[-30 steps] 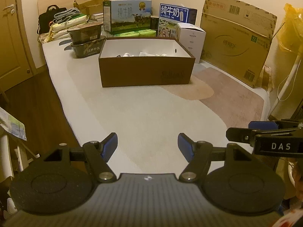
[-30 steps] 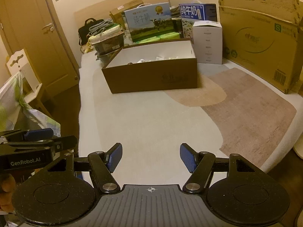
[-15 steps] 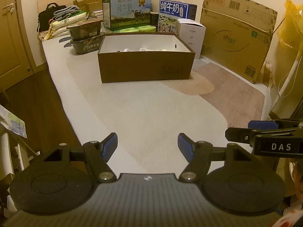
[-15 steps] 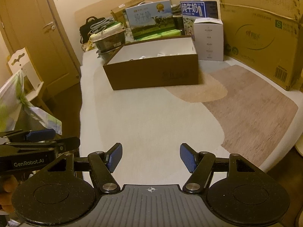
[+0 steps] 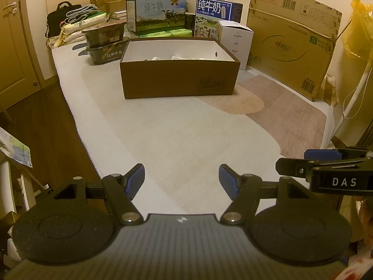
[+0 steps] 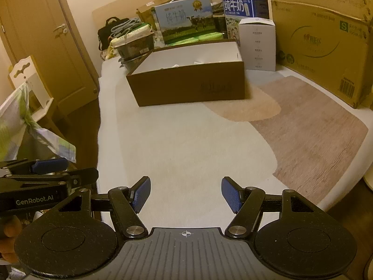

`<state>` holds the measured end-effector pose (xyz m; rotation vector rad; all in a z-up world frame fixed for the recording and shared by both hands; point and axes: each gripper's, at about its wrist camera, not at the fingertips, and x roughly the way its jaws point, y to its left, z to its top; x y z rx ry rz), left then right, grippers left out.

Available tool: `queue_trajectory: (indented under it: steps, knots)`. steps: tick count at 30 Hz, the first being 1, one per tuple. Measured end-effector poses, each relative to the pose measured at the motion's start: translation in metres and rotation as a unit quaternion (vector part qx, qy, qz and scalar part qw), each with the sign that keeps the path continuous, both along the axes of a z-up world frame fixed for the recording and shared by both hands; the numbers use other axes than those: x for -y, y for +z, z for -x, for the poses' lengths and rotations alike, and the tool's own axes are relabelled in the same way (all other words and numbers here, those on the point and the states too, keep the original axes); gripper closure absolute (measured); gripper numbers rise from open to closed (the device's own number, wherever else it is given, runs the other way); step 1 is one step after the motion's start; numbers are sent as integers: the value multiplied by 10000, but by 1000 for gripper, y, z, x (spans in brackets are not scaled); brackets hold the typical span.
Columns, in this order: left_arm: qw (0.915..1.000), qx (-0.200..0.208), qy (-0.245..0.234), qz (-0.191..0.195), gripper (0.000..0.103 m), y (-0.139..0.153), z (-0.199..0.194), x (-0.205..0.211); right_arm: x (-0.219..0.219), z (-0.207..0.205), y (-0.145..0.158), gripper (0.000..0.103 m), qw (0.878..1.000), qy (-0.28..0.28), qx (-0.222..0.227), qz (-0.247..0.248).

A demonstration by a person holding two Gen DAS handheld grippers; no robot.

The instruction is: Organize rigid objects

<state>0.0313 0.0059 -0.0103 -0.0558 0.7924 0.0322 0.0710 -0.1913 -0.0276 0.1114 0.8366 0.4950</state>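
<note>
My left gripper (image 5: 181, 179) hangs over the near end of the bed (image 5: 186, 135), its blue fingers (image 5: 135, 180) spread wide with only bare cover between them. My right gripper (image 6: 185, 194) hangs beside it over the same near edge, fingers (image 6: 141, 194) likewise parted and holding nothing. Each gripper shows at the edge of the other's view, the two just beside one another.

Going left to right along the far end: a black bag (image 5: 57, 22) against the headboard, a pile of wrapped packs (image 5: 81, 24), then two dark trays (image 5: 105, 45) stacked one on the other. Just right of the trays stands the open brown box (image 5: 179, 79), square to me and well ahead of both pairs of fingers, with a wide stretch of bare cover in between. Its inside is white, and a few small pale things (image 5: 160, 58) lie at the bottom; the near wall hides most of them, so I cannot say what they are. Behind it stand two milk cartons (image 5: 156, 11), to its right a white box (image 5: 236, 39), and last a big flat carton (image 5: 291, 42) leaning against the wall.
</note>
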Motion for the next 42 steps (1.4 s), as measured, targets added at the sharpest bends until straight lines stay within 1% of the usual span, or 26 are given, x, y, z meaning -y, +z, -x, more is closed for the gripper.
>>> queue_trajectory:
  steps: [42]
  knots:
    - [10000,-15,-16,7,35,-3,-2,2,3,0,-6,36,10000,-30,-43,13]
